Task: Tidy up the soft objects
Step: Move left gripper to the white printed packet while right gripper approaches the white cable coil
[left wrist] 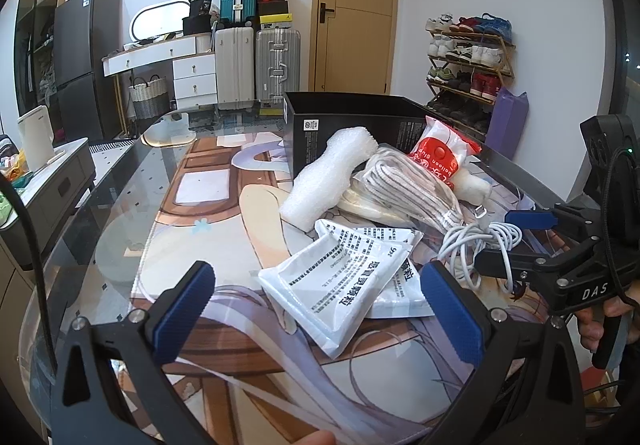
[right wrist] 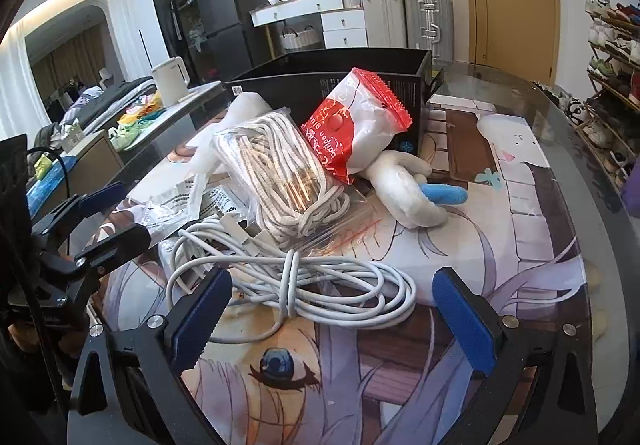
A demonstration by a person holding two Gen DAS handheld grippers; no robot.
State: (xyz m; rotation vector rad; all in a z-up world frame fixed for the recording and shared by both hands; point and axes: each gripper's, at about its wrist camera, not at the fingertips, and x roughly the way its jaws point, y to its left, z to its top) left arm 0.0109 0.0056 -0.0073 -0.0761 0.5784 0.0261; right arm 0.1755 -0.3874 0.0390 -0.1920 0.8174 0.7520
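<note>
- Left gripper [left wrist: 316, 309], lower centre of the left wrist view: jaws spread wide, holding nothing. White sachets [left wrist: 340, 281] lie flat on the surface [left wrist: 120, 229] between and just past its blue pads.
- Right gripper [right wrist: 332, 313], lower centre of the right wrist view: jaws spread wide, holding nothing. A coiled white cable [right wrist: 296, 281] lies between and just ahead of its pads.
- Centre of that view: a clear bag of striped cord [right wrist: 276, 173] rests behind the cable, touching it.
- A red-and-white packet [right wrist: 352, 125] leans against the black box [right wrist: 416, 101] at upper centre, its lower end on the cord bag.
- A white plush [right wrist: 404, 185] with a blue part lies right of the cord bag, under the packet's lower end.
- In the left wrist view, a white foam roll [left wrist: 324, 177] lies at centre, left of the cord bag and in front of the box.
- The right gripper shows at that view's right edge, jaws apart around the cable.
</note>
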